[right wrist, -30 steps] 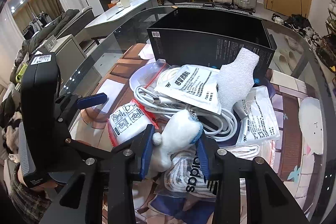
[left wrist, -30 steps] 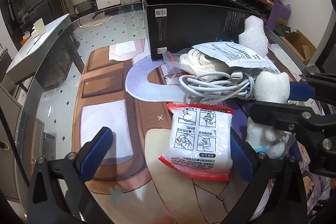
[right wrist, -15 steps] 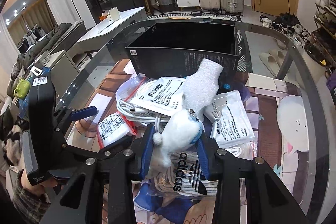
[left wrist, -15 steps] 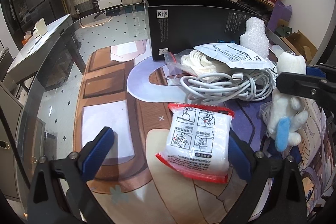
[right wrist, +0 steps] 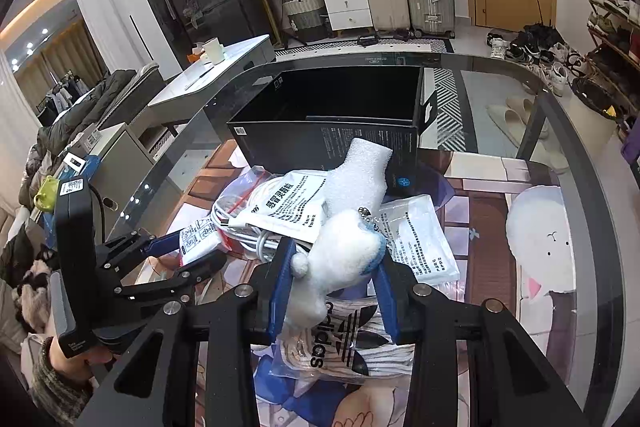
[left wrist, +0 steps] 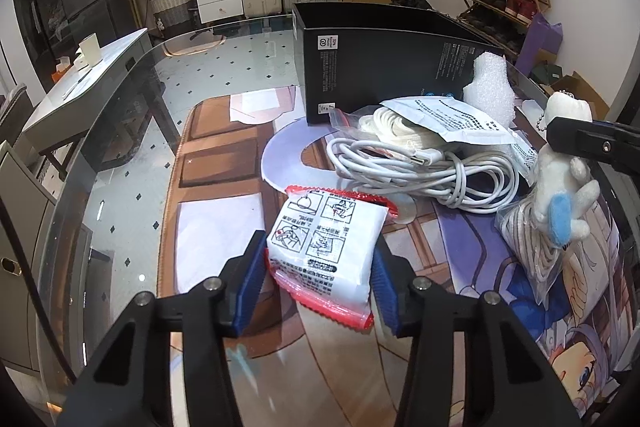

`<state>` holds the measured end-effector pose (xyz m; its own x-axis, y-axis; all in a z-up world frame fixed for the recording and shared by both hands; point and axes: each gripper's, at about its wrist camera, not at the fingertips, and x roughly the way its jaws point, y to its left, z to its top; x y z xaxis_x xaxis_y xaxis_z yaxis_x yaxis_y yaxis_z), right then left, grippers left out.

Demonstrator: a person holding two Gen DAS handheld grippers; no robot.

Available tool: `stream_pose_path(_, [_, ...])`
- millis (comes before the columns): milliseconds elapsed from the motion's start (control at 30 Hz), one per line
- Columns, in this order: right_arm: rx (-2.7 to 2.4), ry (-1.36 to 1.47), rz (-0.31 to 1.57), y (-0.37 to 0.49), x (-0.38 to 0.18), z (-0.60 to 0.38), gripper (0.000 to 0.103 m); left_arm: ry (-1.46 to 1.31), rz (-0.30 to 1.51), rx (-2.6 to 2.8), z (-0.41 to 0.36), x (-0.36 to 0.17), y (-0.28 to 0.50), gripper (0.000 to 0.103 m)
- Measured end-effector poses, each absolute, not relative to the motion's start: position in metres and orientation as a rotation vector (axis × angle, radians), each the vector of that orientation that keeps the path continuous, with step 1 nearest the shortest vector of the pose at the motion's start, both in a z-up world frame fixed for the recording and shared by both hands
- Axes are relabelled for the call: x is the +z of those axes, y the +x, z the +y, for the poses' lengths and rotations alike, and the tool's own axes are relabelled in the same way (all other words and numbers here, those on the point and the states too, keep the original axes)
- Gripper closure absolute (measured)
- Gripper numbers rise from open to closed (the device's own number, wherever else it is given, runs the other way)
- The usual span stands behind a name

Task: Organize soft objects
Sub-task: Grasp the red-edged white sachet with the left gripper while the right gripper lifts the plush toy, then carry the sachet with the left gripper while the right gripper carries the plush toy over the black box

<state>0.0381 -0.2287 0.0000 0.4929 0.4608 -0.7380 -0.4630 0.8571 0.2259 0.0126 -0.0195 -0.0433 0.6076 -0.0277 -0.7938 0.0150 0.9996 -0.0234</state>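
Note:
My left gripper point(left wrist: 318, 281) is shut on a white packet with red edges point(left wrist: 328, 245), still low over the printed mat. My right gripper point(right wrist: 330, 281) is shut on a white plush toy with a blue patch point(right wrist: 340, 257) and holds it up above the pile; the toy also shows in the left wrist view point(left wrist: 560, 183). An open black box point(right wrist: 332, 115) stands behind the pile. The pile holds a white cable coil point(left wrist: 420, 167), a foam piece point(right wrist: 360, 175), white sachets point(right wrist: 416, 239) and a bagged Adidas item point(right wrist: 344, 347).
The glass table's curved edge point(left wrist: 120, 99) runs along the left. The left gripper body point(right wrist: 80, 267) shows at the left of the right wrist view. A printed mat point(left wrist: 224, 163) covers the table. A white round shape point(right wrist: 548, 239) lies on the mat at the right.
My left gripper closed from wide open onto the red-edged packet. My right gripper lifted the plush toy up and away from the pile, toward the black box.

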Motion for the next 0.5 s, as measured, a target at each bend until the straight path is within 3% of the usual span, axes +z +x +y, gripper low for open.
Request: stream_pose_path(500, [0.569, 0.017, 0.892, 0.039, -0.004, -0.236, 0.065, -0.051, 0.917, 0.004, -0.004, -0.028, -0.003, 0.057])
